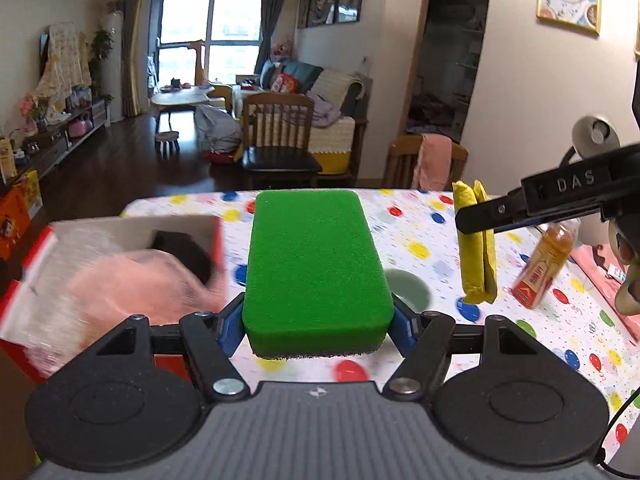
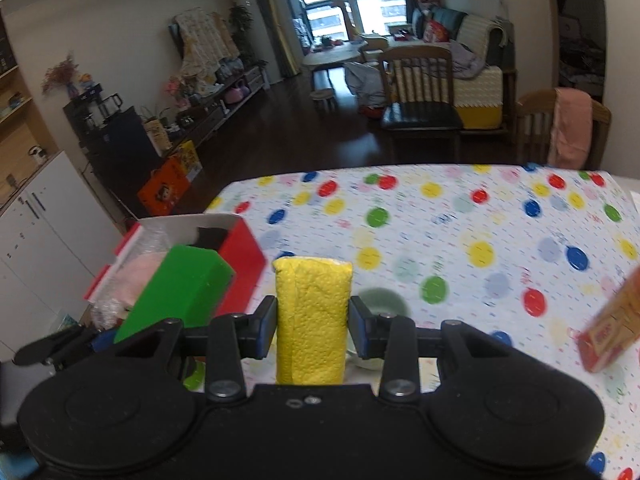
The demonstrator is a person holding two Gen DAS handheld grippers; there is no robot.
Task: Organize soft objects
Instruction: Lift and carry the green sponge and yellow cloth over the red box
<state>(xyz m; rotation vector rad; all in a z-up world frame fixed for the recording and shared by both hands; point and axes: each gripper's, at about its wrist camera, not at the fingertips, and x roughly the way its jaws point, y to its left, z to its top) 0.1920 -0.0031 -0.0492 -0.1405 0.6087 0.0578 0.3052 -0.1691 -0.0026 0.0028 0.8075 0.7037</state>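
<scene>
My left gripper (image 1: 318, 320) is shut on a green sponge (image 1: 316, 268) with a dark scouring underside, held flat above the dotted tablecloth. From the right wrist view the same green sponge (image 2: 176, 294) shows at the left, just beside the box. My right gripper (image 2: 313, 326) is shut on a folded yellow cloth (image 2: 312, 316); in the left wrist view that yellow cloth (image 1: 478, 244) hangs from the right gripper's black finger (image 1: 480, 218). A red box with white inside (image 2: 240, 252) stands at the table's left edge, holding a pink cloth (image 1: 132, 280) and something black (image 1: 184, 252).
A bottle of amber liquid with a red label (image 1: 540, 268) lies at the right on the table (image 2: 460, 220). A pale green bowl (image 1: 408, 288) sits below the grippers. Wooden chairs (image 2: 416, 92) stand beyond the far edge. A pink sheet (image 1: 600, 272) lies at the right.
</scene>
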